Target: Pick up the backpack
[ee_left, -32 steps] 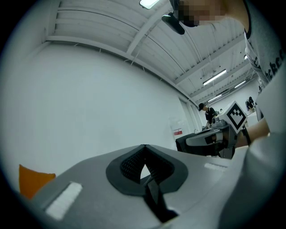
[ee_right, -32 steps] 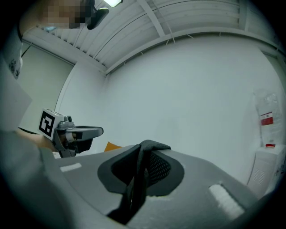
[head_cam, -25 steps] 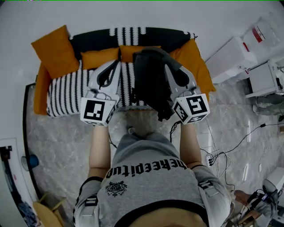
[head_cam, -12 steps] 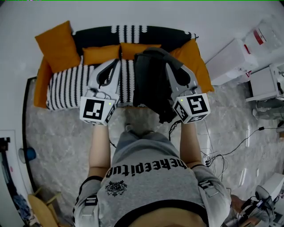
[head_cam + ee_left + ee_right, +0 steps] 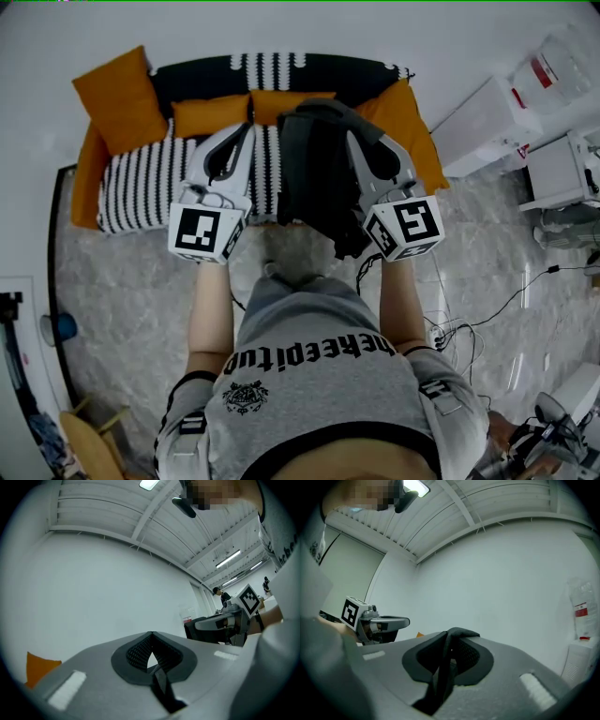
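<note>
- Right tongs: narrow, clamped on a black strap of the backpack; the strap loops over the tips and runs down the slot between the two grey jaws
- Left tongs: closed tip to tip with nothing between them; only a small gap shows between the ribbed pads behind the tips
- Backpack: black, hanging from the right tongs and lying against that gripper's inner side; it fills most of the space between the two grippers, closer to the right one; its lower end crosses the sofa's front edge in the head view; I cannot tell if it touches the seat
- Both grippers point away from the person towards the sofa back, side by side and apart; each marker cube sits near the person's wrist
- Sofa: black-and-white striped cover, with orange cushions along the back and at both ends; its front edge runs just ahead of the person's foot
- Marble floor: open on the left of the person; on the right, cables trail across it
- White cabinets stand close to the sofa's right end, narrowing the room there
- Ahead of both tongs, a plain white wall with open air in front of it
</note>
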The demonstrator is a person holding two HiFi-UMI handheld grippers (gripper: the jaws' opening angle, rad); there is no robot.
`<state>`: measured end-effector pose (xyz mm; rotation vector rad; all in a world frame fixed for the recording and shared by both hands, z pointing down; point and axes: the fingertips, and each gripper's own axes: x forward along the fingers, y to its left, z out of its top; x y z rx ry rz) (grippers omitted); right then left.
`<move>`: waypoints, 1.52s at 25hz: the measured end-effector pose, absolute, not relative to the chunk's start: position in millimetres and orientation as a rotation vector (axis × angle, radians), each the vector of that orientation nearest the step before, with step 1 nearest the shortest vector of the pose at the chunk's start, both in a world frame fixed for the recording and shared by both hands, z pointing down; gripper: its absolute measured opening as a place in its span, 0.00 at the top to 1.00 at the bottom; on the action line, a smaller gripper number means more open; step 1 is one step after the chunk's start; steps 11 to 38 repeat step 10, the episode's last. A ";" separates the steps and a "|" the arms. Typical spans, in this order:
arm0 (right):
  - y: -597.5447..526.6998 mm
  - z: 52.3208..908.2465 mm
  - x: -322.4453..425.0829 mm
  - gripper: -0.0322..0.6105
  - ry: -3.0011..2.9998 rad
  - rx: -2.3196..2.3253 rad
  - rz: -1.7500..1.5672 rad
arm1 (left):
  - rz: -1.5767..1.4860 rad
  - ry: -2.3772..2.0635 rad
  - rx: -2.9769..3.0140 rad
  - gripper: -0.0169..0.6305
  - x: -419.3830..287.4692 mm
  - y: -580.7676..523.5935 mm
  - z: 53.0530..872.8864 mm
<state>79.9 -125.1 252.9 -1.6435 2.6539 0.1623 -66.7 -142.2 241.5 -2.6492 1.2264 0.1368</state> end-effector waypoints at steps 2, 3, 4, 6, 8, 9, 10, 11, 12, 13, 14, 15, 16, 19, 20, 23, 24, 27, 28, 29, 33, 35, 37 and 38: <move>-123.8 251.1 80.8 0.89 2.647 -1.640 0.164 | 0.137 1.228 -2.649 0.95 -66.0 -141.3 240.7; -122.9 250.2 81.1 0.89 2.644 -1.638 0.166 | 0.141 1.226 -2.647 0.95 -65.9 -140.6 240.8; -121.8 249.3 81.3 0.89 2.641 -1.638 0.169 | 0.147 1.224 -2.645 0.95 -66.2 -139.8 241.4; -119.0 247.5 81.1 0.89 2.634 -1.638 0.176 | 0.153 1.219 -2.641 0.95 -67.1 -137.2 242.2; -116.8 245.9 80.8 0.89 2.629 -1.640 0.185 | 0.149 1.219 -2.641 0.95 -67.9 -134.5 240.8; -116.0 245.2 80.6 0.89 2.627 -1.641 0.189 | 0.147 1.218 -2.640 0.95 -68.4 -133.5 240.2; -115.2 244.5 80.4 0.89 2.625 -1.642 0.192 | 0.146 1.217 -2.640 0.95 -68.9 -132.6 239.7; -115.2 244.5 80.4 0.89 2.625 -1.642 0.192 | 0.146 1.217 -2.640 0.95 -68.9 -132.6 239.7; -115.2 244.5 80.4 0.89 2.625 -1.642 0.192 | 0.146 1.217 -2.640 0.95 -68.9 -132.6 239.7; -115.2 244.5 80.4 0.89 2.625 -1.642 0.192 | 0.146 1.217 -2.640 0.95 -68.9 -132.6 239.7; -115.2 244.5 80.4 0.89 2.625 -1.642 0.192 | 0.146 1.217 -2.640 0.95 -68.9 -132.6 239.7; -115.2 244.5 80.4 0.89 2.625 -1.642 0.192 | 0.146 1.217 -2.640 0.95 -68.9 -132.6 239.7; -115.2 244.5 80.4 0.89 2.625 -1.642 0.192 | 0.146 1.217 -2.640 0.95 -68.9 -132.6 239.7; -115.2 244.5 80.4 0.89 2.625 -1.642 0.192 | 0.146 1.217 -2.640 0.95 -68.9 -132.6 239.7; -115.2 244.5 80.4 0.89 2.625 -1.642 0.192 | 0.146 1.217 -2.640 0.95 -68.9 -132.6 239.7; -115.2 244.5 80.4 0.89 2.625 -1.642 0.192 | 0.146 1.217 -2.640 0.95 -68.9 -132.6 239.7; -115.2 244.5 80.4 0.89 2.625 -1.642 0.192 | 0.146 1.217 -2.640 0.95 -68.9 -132.6 239.7; -115.2 244.5 80.4 0.89 2.625 -1.642 0.192 | 0.146 1.217 -2.640 0.95 -68.9 -132.6 239.7; -115.2 244.5 80.4 0.89 2.625 -1.642 0.192 | 0.146 1.217 -2.640 0.95 -68.9 -132.6 239.7; -115.2 244.5 80.4 0.89 2.625 -1.642 0.192 | 0.146 1.217 -2.640 0.95 -68.9 -132.6 239.7; -115.2 244.5 80.4 0.89 2.625 -1.642 0.192 | 0.146 1.217 -2.640 0.95 -68.9 -132.6 239.7; -115.2 244.5 80.4 0.89 2.625 -1.642 0.192 | 0.146 1.217 -2.640 0.95 -68.9 -132.6 239.7; -115.2 244.5 80.4 0.89 2.625 -1.642 0.192 | 0.146 1.217 -2.640 0.95 -68.9 -132.6 239.7; -115.2 244.5 80.4 0.89 2.625 -1.642 0.192 | 0.146 1.217 -2.640 0.95 -68.9 -132.6 239.7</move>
